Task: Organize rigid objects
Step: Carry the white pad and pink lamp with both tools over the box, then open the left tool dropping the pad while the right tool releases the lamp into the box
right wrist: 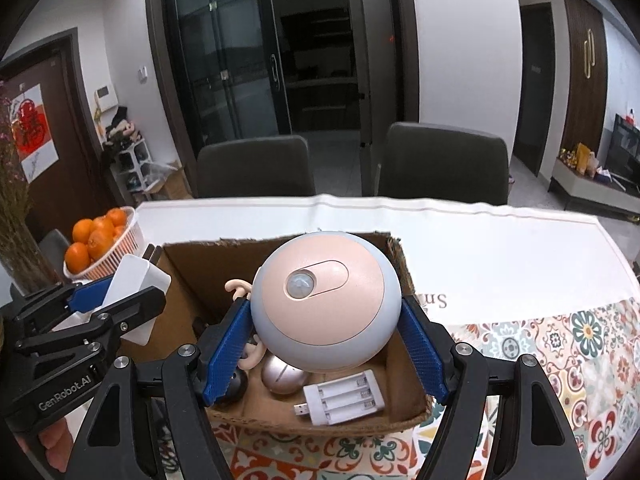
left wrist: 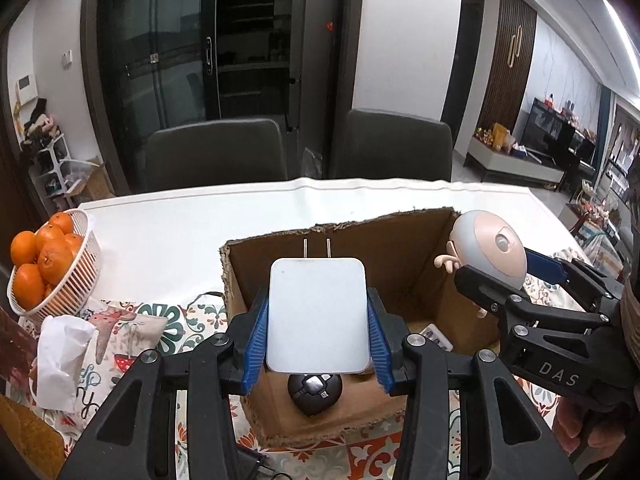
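Observation:
My left gripper (left wrist: 318, 320) is shut on a white plug adapter (left wrist: 318, 316) with two prongs, held above the open cardboard box (left wrist: 424, 256). My right gripper (right wrist: 326, 340) is shut on a round blue-and-pink sensor toy (right wrist: 326, 300) with small arms, held over the same box (right wrist: 188, 272). The toy also shows in the left wrist view (left wrist: 490, 250), and the adapter in the right wrist view (right wrist: 136, 280). Inside the box lie a black round device (left wrist: 316, 392), a rose-gold mouse (right wrist: 282, 376) and a white battery charger (right wrist: 342, 398).
A white basket of oranges (left wrist: 86, 240) stands at the table's left. A crumpled tissue (left wrist: 60, 360) lies on the patterned cloth (right wrist: 560, 344). Two grey chairs (left wrist: 216, 152) stand behind the white-covered table (left wrist: 168, 220).

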Demonstrator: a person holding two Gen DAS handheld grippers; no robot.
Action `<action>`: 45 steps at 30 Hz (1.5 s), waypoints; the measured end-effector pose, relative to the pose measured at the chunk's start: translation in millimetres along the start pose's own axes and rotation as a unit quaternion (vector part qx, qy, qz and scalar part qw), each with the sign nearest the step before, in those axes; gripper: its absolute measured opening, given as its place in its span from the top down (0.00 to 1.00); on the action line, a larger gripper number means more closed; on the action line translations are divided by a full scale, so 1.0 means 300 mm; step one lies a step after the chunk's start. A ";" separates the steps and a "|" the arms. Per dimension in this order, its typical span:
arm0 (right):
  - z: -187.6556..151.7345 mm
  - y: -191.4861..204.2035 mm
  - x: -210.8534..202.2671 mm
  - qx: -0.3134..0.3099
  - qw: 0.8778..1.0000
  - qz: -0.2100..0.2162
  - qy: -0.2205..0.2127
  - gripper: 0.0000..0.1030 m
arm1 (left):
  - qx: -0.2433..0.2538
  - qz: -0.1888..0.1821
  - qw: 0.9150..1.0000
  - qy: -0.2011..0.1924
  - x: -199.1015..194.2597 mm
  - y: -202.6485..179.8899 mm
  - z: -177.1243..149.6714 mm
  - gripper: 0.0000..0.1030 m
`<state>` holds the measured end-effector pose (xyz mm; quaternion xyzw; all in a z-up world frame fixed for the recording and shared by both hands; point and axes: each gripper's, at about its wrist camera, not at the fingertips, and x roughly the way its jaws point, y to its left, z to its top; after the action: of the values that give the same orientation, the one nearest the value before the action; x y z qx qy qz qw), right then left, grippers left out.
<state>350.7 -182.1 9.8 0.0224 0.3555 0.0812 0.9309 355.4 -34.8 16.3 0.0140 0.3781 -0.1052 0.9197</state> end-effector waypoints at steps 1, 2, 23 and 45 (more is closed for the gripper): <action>0.002 -0.002 0.009 0.001 1.000 0.001 0.004 0.28 | 0.002 0.000 1.000 0.004 0.010 -0.001 0.002 0.57; 0.002 -0.004 0.021 0.000 1.000 0.001 0.009 0.28 | 0.002 0.000 1.000 0.008 0.019 -0.003 0.002 0.57; -0.024 0.003 0.129 -0.033 0.997 0.008 0.071 0.27 | 0.011 -0.011 0.998 0.059 0.106 -0.005 -0.003 0.57; -0.111 0.078 -0.169 0.000 0.999 -0.022 -0.026 0.27 | 0.015 0.003 1.000 -0.017 -0.200 0.028 -0.122 0.57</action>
<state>288.2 -167.9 20.6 0.0173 0.3313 0.0603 0.9414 290.4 -11.9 31.6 0.0272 0.3609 -0.1088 0.9258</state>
